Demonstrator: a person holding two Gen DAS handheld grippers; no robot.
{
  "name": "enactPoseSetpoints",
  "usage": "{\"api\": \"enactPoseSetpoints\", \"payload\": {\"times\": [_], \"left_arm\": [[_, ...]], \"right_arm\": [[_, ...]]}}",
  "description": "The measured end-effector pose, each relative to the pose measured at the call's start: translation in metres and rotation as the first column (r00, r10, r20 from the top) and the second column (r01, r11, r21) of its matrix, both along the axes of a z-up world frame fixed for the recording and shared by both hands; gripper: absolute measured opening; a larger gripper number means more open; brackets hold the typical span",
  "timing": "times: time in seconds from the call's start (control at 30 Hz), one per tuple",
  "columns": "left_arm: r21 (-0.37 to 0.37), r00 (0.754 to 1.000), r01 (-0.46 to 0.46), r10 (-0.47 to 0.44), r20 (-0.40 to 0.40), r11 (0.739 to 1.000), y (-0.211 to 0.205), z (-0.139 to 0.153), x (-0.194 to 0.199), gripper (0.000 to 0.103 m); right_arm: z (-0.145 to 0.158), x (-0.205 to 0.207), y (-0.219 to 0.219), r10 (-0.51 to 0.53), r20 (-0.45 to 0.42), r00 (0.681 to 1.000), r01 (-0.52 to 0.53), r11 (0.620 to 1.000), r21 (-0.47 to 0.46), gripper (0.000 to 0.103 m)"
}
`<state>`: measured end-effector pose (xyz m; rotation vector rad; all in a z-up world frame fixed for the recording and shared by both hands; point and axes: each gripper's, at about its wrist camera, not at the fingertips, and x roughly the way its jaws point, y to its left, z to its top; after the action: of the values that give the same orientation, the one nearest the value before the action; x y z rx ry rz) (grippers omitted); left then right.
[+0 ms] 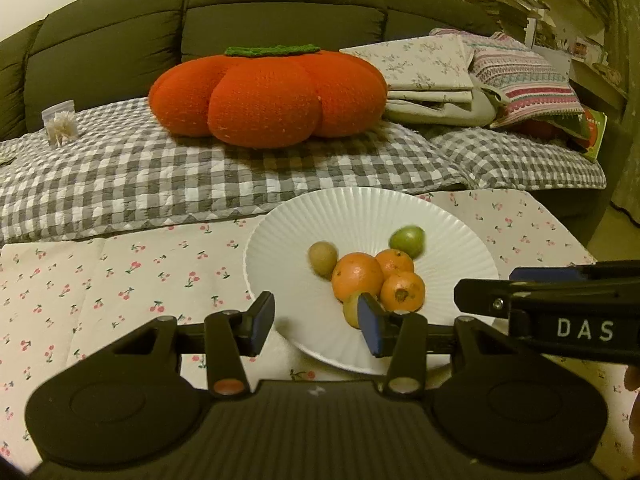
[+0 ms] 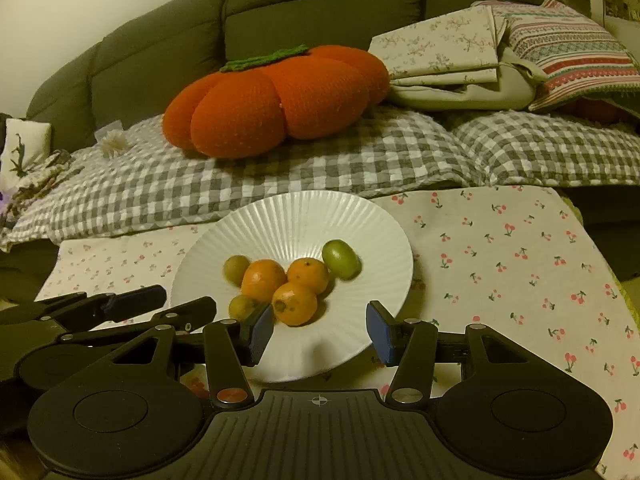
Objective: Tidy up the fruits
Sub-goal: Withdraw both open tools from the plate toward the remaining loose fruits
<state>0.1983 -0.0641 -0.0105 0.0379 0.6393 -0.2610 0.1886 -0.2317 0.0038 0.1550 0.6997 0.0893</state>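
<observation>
A white ribbed plate [image 1: 360, 216] [image 2: 296, 216] sits on a cherry-print cloth. On it lie three oranges [image 1: 357, 280] [image 2: 264, 278], a green fruit [image 1: 407, 241] [image 2: 340, 258] slightly blurred at the back right, and two yellow-green fruits [image 1: 322, 258] [image 2: 235, 268]. My left gripper [image 1: 316, 324] is open and empty over the plate's near left rim. My right gripper [image 2: 320, 332] is open and empty over the plate's near edge; it shows in the left wrist view [image 1: 520, 292] at the right.
The cherry-print cloth [image 1: 120, 280] [image 2: 500, 260] covers the table. Behind it is a sofa with a checked blanket [image 1: 160, 168], a large orange pumpkin cushion [image 1: 264, 96] [image 2: 276, 104], and folded linens [image 1: 440, 76] [image 2: 460, 56] at the right.
</observation>
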Motion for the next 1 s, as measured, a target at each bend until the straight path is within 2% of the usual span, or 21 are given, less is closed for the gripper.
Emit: {"api": "enactPoseSetpoints", "payload": {"times": [0.4, 0.6, 0.73, 0.9, 1.0], "left_arm": [[-0.036, 0.998, -0.041, 0.039, -0.041, 0.999, 0.023, 0.009, -0.024, 0.046], [-0.024, 0.995, -0.052, 0.05, -0.084, 0.998, 0.032, 0.011, -0.037, 0.047], [-0.024, 0.994, -0.052, 0.049, -0.095, 0.998, 0.034, 0.014, -0.044, 0.054], [-0.028, 0.991, -0.07, 0.067, -0.117, 0.997, 0.04, 0.014, -0.052, 0.055], [-0.031, 0.986, -0.088, 0.083, -0.142, 0.996, 0.044, 0.011, -0.059, 0.062]], "right_arm": [[0.008, -0.014, 0.009, 0.031, -0.003, 1.0, -0.031, 1.0, 0.001, 0.051], [0.013, -0.028, 0.015, 0.058, 0.0, 0.998, -0.058, 0.998, 0.0, 0.051], [0.017, -0.041, 0.022, 0.087, 0.018, 0.996, -0.087, 0.996, -0.024, 0.051], [0.02, -0.057, 0.031, 0.123, 0.053, 0.991, -0.118, 0.989, -0.089, 0.055], [0.021, -0.063, 0.036, 0.141, 0.067, 0.988, -0.132, 0.983, -0.124, 0.055]]}}
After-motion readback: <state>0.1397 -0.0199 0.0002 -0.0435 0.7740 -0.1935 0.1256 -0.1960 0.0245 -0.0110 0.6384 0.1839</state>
